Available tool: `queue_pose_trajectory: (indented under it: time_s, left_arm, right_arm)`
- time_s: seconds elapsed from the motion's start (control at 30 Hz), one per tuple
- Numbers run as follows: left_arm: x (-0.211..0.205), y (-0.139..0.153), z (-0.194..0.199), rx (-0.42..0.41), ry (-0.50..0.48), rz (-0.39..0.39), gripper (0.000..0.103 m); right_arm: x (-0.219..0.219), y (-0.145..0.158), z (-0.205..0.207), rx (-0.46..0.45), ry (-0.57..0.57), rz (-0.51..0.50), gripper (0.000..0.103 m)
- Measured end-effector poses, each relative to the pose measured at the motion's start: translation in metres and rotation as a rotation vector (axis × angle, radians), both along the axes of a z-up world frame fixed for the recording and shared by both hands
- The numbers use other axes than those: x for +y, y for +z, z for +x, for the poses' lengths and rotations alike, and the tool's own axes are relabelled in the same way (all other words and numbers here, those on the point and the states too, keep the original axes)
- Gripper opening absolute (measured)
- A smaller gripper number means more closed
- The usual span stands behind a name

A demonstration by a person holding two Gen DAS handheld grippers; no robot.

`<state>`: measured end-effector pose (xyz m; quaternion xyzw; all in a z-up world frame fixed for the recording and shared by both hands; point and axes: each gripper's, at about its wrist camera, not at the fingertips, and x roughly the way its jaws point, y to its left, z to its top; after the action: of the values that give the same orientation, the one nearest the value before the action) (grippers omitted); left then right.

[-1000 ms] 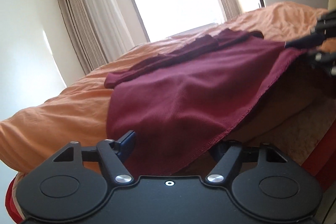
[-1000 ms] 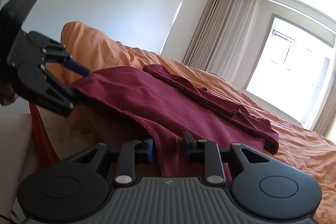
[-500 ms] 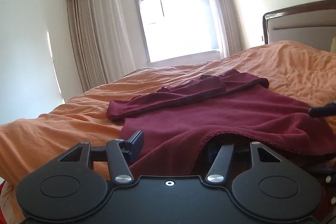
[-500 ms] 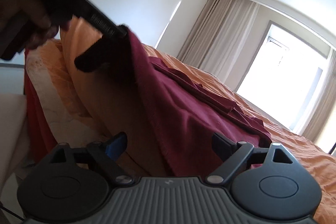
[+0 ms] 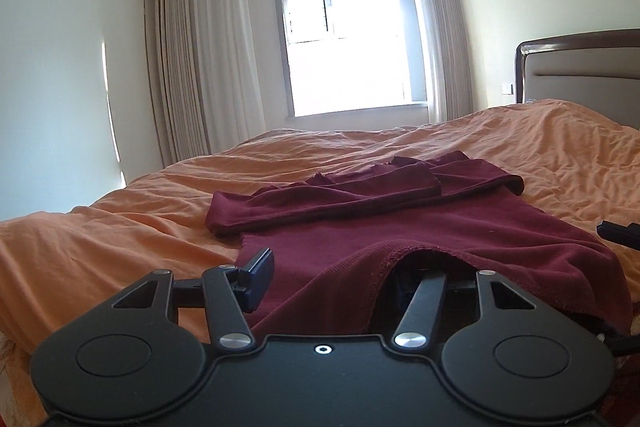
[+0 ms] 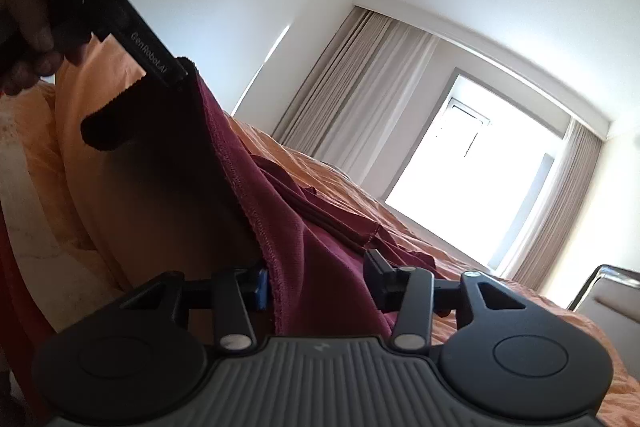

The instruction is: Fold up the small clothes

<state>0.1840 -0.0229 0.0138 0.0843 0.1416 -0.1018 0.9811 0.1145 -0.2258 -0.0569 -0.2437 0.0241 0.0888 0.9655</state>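
Dark red knit garment [image 5: 420, 227] lies on the rumpled orange bedspread [image 5: 120, 227], near hem lifted. Left gripper [image 5: 344, 275]: hem draped between and over its parted fingers, grip uncertain. Right gripper [image 6: 316, 285] closing, hem between fingers, pads not yet pressing. Soft, light, limp — take hold at the stitched hem corners.

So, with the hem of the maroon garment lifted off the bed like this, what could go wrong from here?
1. The left gripper stands wide, and the maroon garment seems only draped over one finger, so the hem may slide off.
2. The right gripper is closing with just the hem edge between its jaws; it may catch too little.
3. Lifting further could disturb the folded sleeves.
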Motion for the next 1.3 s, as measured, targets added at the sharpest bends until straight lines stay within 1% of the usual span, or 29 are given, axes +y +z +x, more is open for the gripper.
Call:
queue_pose_trajectory:
  time_s: [0.1,0.13,0.17,0.27,0.37,0.4,0.43,0.47,0.5,0.53,0.57,0.6,0.67,0.7,0.73,0.77,0.83,0.9,0.97,1.0,1.1,1.13,1.2,1.3]
  left_arm:
    - [0.002,0.001,0.005,0.002,-0.004,-0.011,0.059]
    - [0.002,0.001,0.006,-0.001,-0.007,-0.010,0.057]
    - [0.002,0.001,0.008,-0.004,-0.008,-0.005,0.055]
    - [0.000,0.002,0.017,-0.004,-0.002,0.018,0.055]
    - [0.004,0.004,0.029,0.029,-0.015,-0.004,0.055]
    - [0.005,0.003,0.033,0.048,-0.028,-0.009,0.055]
    - [0.006,0.002,0.037,0.067,-0.039,-0.014,0.055]
    - [0.007,0.000,0.040,0.081,-0.050,-0.019,0.055]
    - [0.008,-0.003,0.042,0.097,-0.060,-0.021,0.055]
    - [0.009,-0.005,0.043,0.110,-0.064,-0.020,0.055]
    - [0.008,-0.008,0.043,0.119,-0.070,-0.012,0.055]
    - [0.008,-0.010,0.042,0.121,-0.076,-0.001,0.053]
    - [0.005,-0.012,0.036,0.100,-0.095,0.026,0.043]
    - [0.003,-0.012,0.033,0.088,-0.109,0.041,0.039]
    - [0.002,-0.011,0.031,0.077,-0.122,0.053,0.031]
    - [0.000,-0.009,0.029,0.069,-0.138,0.062,0.023]
    - [-0.003,-0.005,0.025,0.049,-0.156,0.086,0.018]
    - [-0.004,0.001,0.026,0.034,-0.167,0.096,0.017]
    - [-0.003,0.008,0.031,0.037,-0.175,0.080,0.015]
    - [-0.003,0.010,0.034,0.042,-0.177,0.070,0.014]
    - [-0.004,0.015,0.046,0.052,-0.180,0.049,0.011]
    - [-0.005,0.016,0.049,0.062,-0.177,0.037,0.009]
    - [-0.004,0.020,0.049,0.069,-0.176,0.012,0.008]
    - [-0.001,0.027,0.037,0.032,-0.195,0.000,0.007]
  right_arm:
    - [-0.007,0.011,0.002,0.016,0.023,0.047,0.045]
    - [-0.009,0.014,0.004,0.023,0.030,0.064,0.045]
    - [-0.011,0.018,0.008,0.031,0.035,0.083,0.045]
    - [-0.020,0.028,0.022,0.060,0.035,0.123,0.047]
    - [-0.028,0.038,0.041,0.125,0.032,0.161,0.048]
    - [-0.032,0.041,0.049,0.158,0.034,0.181,0.046]
    - [-0.036,0.043,0.055,0.185,0.037,0.206,0.041]
    - [-0.040,0.046,0.062,0.220,0.048,0.237,0.040]
    - [-0.046,0.051,0.066,0.249,0.058,0.267,0.036]
    - [-0.049,0.052,0.068,0.265,0.066,0.293,0.031]
    - [-0.052,0.053,0.068,0.276,0.076,0.311,0.030]
    - [-0.061,0.054,0.065,0.282,0.084,0.318,0.029]
    - [-0.064,0.057,0.060,0.289,0.098,0.312,0.027]
    - [-0.064,0.059,0.056,0.295,0.113,0.315,0.025]
    - [-0.066,0.062,0.053,0.304,0.124,0.324,0.024]
    - [-0.067,0.067,0.064,0.314,0.134,0.338,0.024]
    - [-0.070,0.070,0.077,0.327,0.147,0.370,0.023]
    - [-0.075,0.075,0.079,0.336,0.154,0.401,0.023]
    - [-0.078,0.079,0.082,0.346,0.164,0.426,0.016]
    - [-0.076,0.080,0.086,0.349,0.170,0.433,0.007]
    - [-0.072,0.084,0.085,0.325,0.161,0.415,0.007]
    - [-0.071,0.086,0.080,0.311,0.160,0.403,0.007]
    - [-0.071,0.091,0.070,0.280,0.162,0.378,0.007]
    - [-0.071,0.097,0.043,0.212,0.144,0.346,0.007]
